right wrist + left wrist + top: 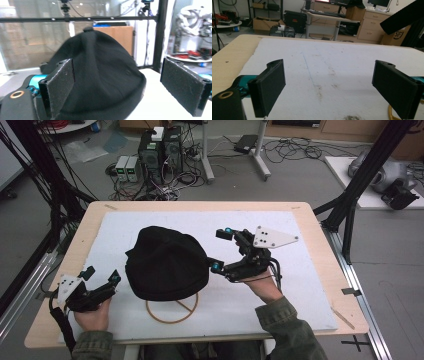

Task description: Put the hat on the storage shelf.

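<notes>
A black knitted hat (167,265) sits domed over a stand whose wooden ring base (172,312) shows under its near edge. My right gripper (221,250) is just right of the hat, open, with one jaw near the hat's side and nothing between the pads. In the right gripper view the hat (100,75) rises close ahead, beyond the open right gripper (117,85). My left gripper (102,276) rests open at the front left of the mat, apart from the hat. The left gripper view looks past the open left gripper (329,87) onto bare mat, with a bit of the ring (390,112) at the lower right.
A white mat (280,295) covers most of the wooden table (320,245). Black frame posts (367,167) stand at the table's right, and dark posts and cables (47,190) at its left. Computers (160,150) and wiring lie on the floor behind.
</notes>
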Motion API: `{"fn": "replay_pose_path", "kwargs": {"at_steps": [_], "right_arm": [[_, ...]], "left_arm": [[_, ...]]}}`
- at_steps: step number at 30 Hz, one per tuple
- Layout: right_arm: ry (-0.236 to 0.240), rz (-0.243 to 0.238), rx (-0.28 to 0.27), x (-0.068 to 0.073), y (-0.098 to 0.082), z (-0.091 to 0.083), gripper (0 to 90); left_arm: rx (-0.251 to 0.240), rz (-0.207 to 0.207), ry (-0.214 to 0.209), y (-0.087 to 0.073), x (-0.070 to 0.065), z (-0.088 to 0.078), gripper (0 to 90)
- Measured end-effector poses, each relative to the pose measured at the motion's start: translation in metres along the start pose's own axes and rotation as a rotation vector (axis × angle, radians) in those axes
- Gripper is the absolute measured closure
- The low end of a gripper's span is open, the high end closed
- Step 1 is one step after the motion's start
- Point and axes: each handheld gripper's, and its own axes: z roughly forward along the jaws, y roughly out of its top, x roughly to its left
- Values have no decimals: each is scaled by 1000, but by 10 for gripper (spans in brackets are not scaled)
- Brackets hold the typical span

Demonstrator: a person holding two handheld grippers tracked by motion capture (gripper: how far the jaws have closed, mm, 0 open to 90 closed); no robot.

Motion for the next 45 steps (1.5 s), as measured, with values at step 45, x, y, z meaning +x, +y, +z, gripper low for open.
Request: {"fn": "replay_pose_path", "kwargs": {"at_steps": [45], "right_arm": [[-1149, -36, 11, -2, -118, -128, 117]], "left_arm": [[-24, 29, 24, 1, -2, -4, 117]]}}
